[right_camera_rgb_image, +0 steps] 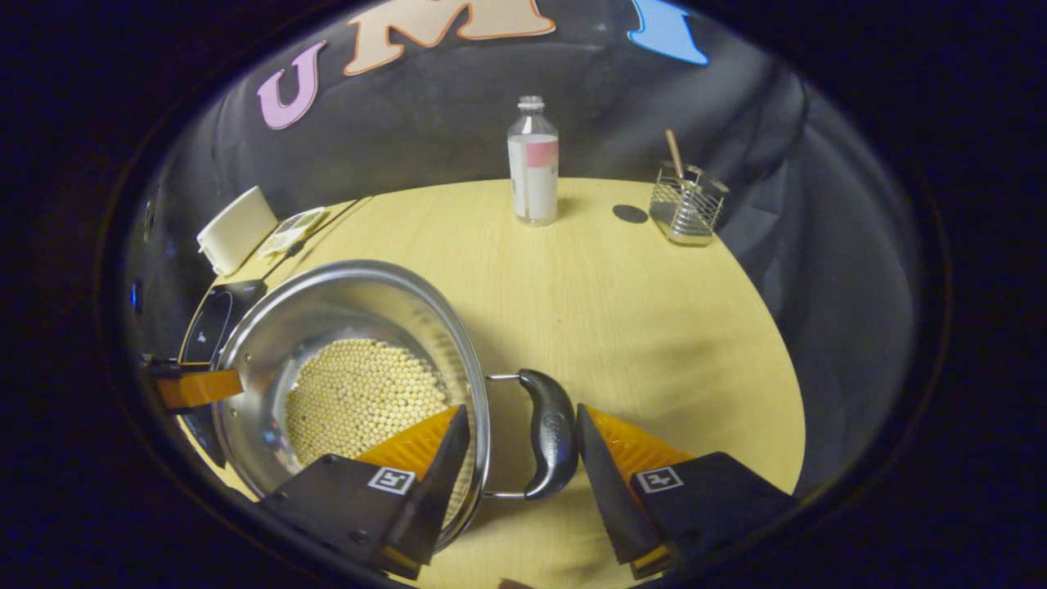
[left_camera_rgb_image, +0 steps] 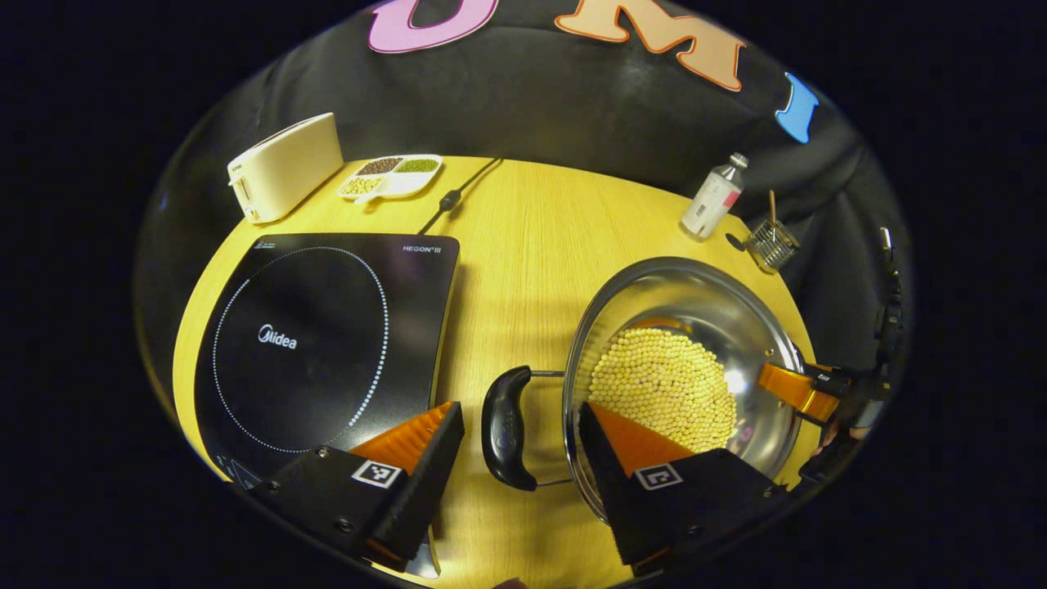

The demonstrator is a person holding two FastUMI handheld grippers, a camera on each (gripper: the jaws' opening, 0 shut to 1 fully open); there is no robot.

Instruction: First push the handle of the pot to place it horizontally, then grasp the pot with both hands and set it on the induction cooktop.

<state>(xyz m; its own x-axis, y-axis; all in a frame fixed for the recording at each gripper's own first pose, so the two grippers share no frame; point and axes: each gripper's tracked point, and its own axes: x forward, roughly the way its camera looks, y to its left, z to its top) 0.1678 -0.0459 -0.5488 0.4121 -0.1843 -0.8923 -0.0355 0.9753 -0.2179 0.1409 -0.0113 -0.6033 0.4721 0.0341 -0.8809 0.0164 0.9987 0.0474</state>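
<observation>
A steel pot point(left_camera_rgb_image: 703, 294) holding yellow beans point(left_camera_rgb_image: 662, 388) stands on the wooden table, right of the black induction cooktop point(left_camera_rgb_image: 327, 335). My left gripper point(left_camera_rgb_image: 521, 446) is open and straddles the pot's left black handle point(left_camera_rgb_image: 507, 425), one finger inside the rim and the other outside the handle. On the opposite side, my right gripper point(right_camera_rgb_image: 523, 446) is open around the other black handle point(right_camera_rgb_image: 550, 433) in the same way, with one finger over the beans point(right_camera_rgb_image: 360, 397) in the pot point(right_camera_rgb_image: 343, 294). Each gripper also shows across the pot in the other's view, the right gripper point(left_camera_rgb_image: 802, 388) and the left gripper point(right_camera_rgb_image: 196, 386).
A cream toaster point(left_camera_rgb_image: 286, 168) and a divided dish of beans point(left_camera_rgb_image: 393, 176) sit behind the cooktop, with a black cable point(left_camera_rgb_image: 450, 200) beside them. A plastic bottle point(right_camera_rgb_image: 533, 164), a wire holder point(right_camera_rgb_image: 687, 204) and a dark disc point(right_camera_rgb_image: 630, 213) stand along the table's far edge.
</observation>
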